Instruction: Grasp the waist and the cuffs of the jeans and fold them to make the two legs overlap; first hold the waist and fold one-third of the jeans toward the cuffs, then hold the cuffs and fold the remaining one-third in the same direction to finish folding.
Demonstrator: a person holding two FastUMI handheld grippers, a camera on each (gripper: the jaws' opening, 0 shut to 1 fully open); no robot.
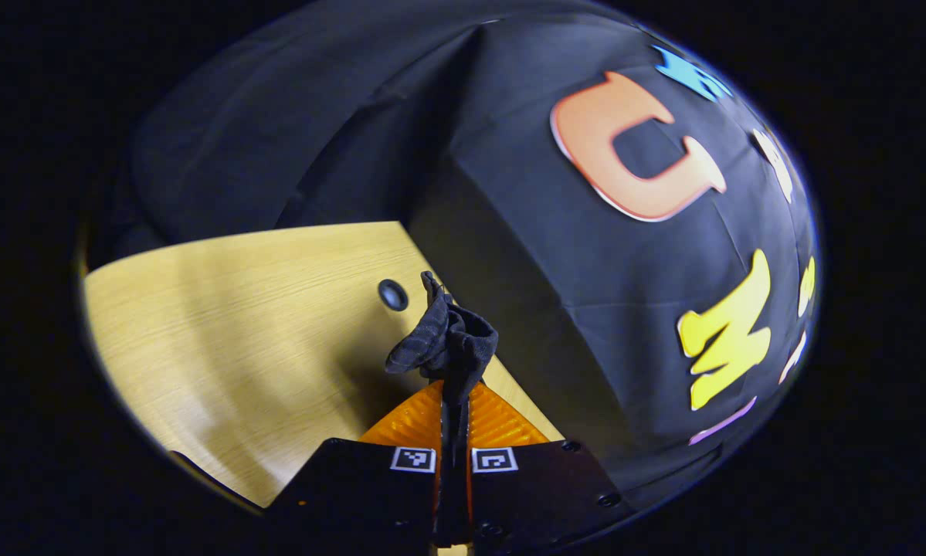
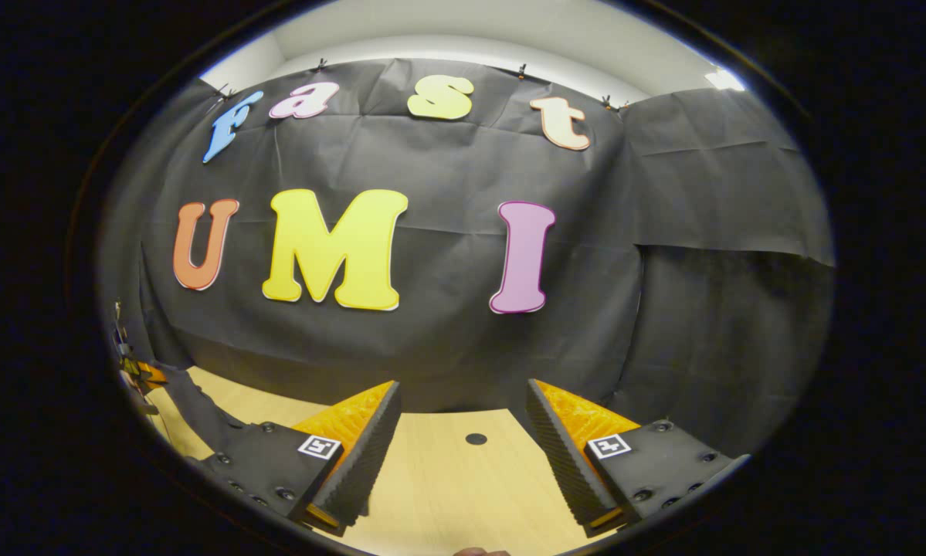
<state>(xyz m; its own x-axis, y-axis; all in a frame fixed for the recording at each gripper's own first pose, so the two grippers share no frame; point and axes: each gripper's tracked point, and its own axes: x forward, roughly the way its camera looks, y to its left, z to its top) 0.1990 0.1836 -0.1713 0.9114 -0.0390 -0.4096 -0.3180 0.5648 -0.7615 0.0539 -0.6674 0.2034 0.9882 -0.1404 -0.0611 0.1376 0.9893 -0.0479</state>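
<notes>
The left tongs [image 1: 453, 401] pinch bunched dark jeans [image 1: 443, 340] above the wooden table [image 1: 239, 324].

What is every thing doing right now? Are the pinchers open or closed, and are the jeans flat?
left gripper: shut on a bunch of dark cloth.
jeans: bunched up and pinched, lifted above the table, not flat.
right gripper: open wide, holding nothing.
table: bare wood in front of both grippers.
hole in the table: uncovered.
</notes>
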